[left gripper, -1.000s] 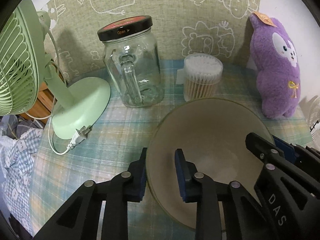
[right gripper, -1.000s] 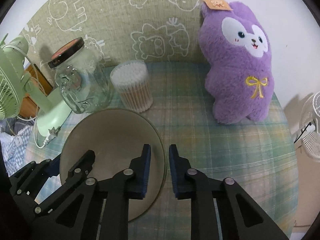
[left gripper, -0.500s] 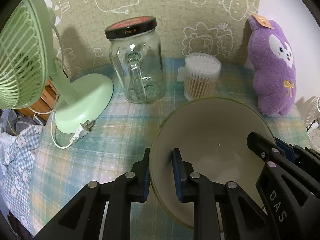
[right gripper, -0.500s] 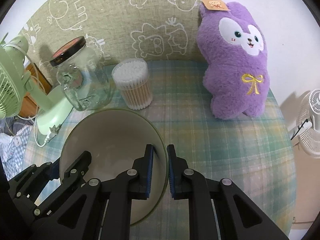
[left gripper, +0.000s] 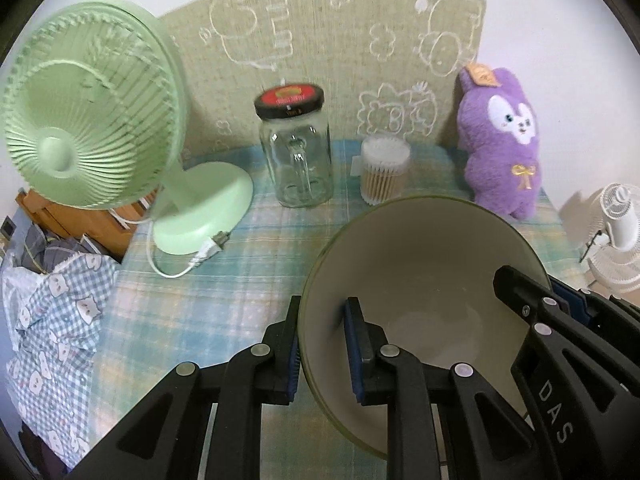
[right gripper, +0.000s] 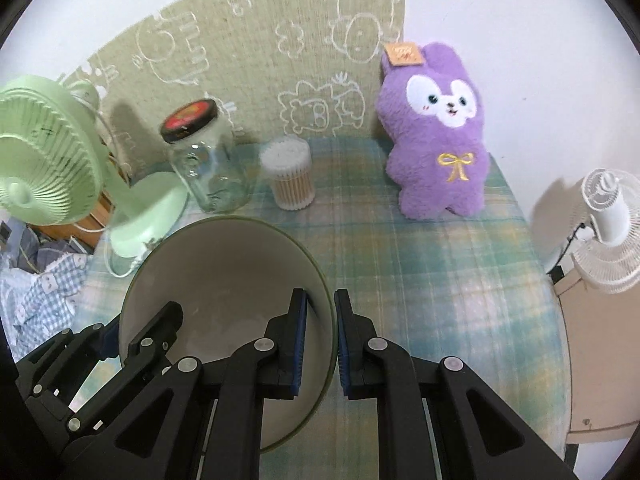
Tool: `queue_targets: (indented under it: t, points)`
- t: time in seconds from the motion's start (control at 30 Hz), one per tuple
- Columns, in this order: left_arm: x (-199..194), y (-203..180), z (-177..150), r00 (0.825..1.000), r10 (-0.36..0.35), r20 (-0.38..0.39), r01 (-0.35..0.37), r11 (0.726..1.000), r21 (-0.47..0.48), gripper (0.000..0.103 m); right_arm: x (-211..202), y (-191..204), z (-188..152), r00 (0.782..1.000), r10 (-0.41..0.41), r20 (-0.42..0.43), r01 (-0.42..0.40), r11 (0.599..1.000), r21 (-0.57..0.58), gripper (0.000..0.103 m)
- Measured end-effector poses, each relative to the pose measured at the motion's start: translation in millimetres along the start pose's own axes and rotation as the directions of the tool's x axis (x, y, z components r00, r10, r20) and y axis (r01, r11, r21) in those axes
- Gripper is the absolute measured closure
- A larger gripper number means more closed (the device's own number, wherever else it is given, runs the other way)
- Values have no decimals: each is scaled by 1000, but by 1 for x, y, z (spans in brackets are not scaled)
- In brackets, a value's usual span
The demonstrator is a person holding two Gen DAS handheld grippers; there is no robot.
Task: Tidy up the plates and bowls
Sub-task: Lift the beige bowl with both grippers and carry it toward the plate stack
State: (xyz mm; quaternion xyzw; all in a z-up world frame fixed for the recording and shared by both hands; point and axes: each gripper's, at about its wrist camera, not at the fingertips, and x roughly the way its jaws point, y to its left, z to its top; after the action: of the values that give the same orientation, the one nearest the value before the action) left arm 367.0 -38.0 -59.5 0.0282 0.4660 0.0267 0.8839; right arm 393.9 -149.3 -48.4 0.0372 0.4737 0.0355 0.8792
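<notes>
I observe the plaid-clothed desk (left gripper: 240, 280), above it the large olive-rimmed beige ceramic bowl (left gripper: 420, 280), pinched on opposite rims: left gripper (left gripper: 322, 344) clamped on its left rim, right gripper (right gripper: 320, 332) clamped on its right rim

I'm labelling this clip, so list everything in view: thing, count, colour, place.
bowl: 1, beige with green rim, front, gripped at opposite rims
jar: 1, clear glass, black-red lid, back centre
cotton swabs: 1 tub, white tips, right of jar
plush: 1, purple, back right
green fan: 1, back left, plug lying on cloth
white fan: 1, off table, right
tablecloth: 1, green-blue plaid
backdrop: 1, tan with white doodles
checked fabric: 1, blue-white, left
left tongs: black, shut on bowl
right tongs: black, shut on bowl
</notes>
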Motion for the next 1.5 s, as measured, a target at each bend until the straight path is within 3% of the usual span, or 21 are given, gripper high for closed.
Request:
queue_targets:
  t: [0.47,0.7,1.17,1.5]
  points:
    - [-102,24,-43,996,-59,73,57,998,28,86,-117,21,-52,995,-53,82,51,998,28,86]
    - [-135,34,-82,993,-82,84,78,995,57,86,-150,30,-94,993,-78,89,74,996,44,86]
    - [-137,39,-160,993,-115,-3,115,987,112,86,-154,35,-185,993,-121,-3,121,989,83,86]
    - [-125,43,-197,993,-100,-64,107,986,128,85,-140,40,-219,990,-126,-67,132,985,109,86]
